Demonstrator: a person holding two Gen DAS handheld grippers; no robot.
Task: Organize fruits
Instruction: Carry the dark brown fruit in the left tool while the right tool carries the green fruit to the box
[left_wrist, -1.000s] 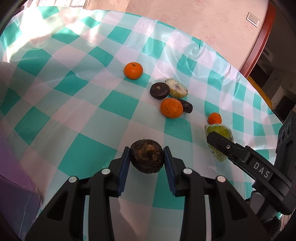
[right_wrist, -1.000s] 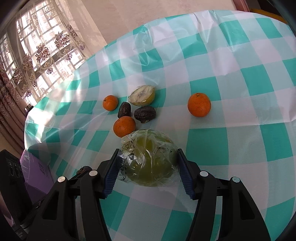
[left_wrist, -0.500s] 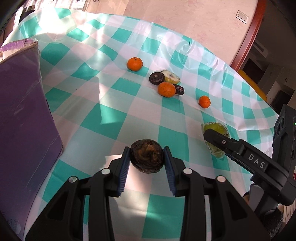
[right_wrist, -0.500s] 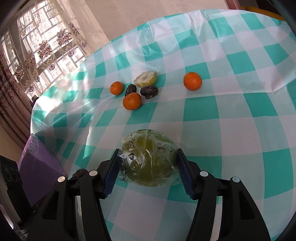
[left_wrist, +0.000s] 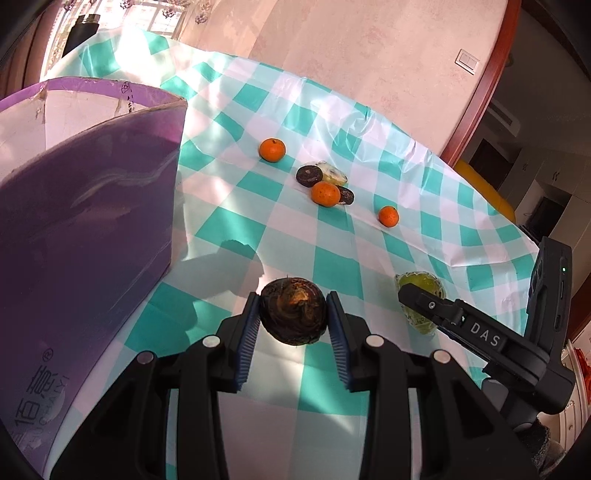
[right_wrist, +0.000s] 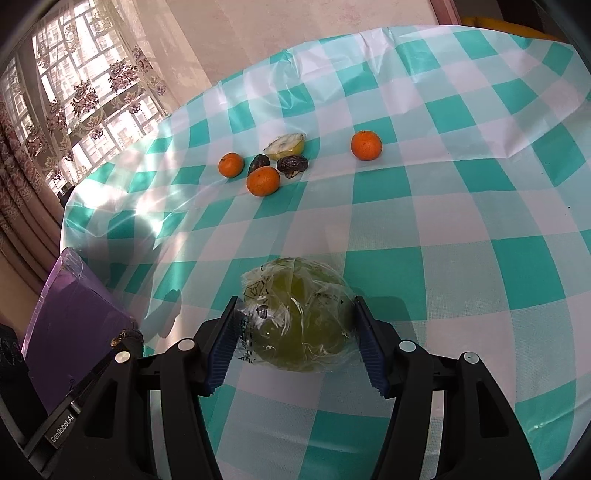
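Observation:
My left gripper is shut on a dark brown round fruit and holds it above the checked tablecloth, beside the purple box. My right gripper is shut on a green fruit wrapped in clear plastic, also lifted; it shows in the left wrist view too. Far off on the cloth lie three oranges, two dark fruits and a pale cut fruit.
The tall open purple cardboard box stands at the left, its rim above my left gripper. In the right wrist view the box is low left. The teal and white cloth covers a round table; a wall and window lie behind.
Both grippers have pulled back and up from the fruit cluster, still holding their fruits. The purple box has come into view and grown large on the left.

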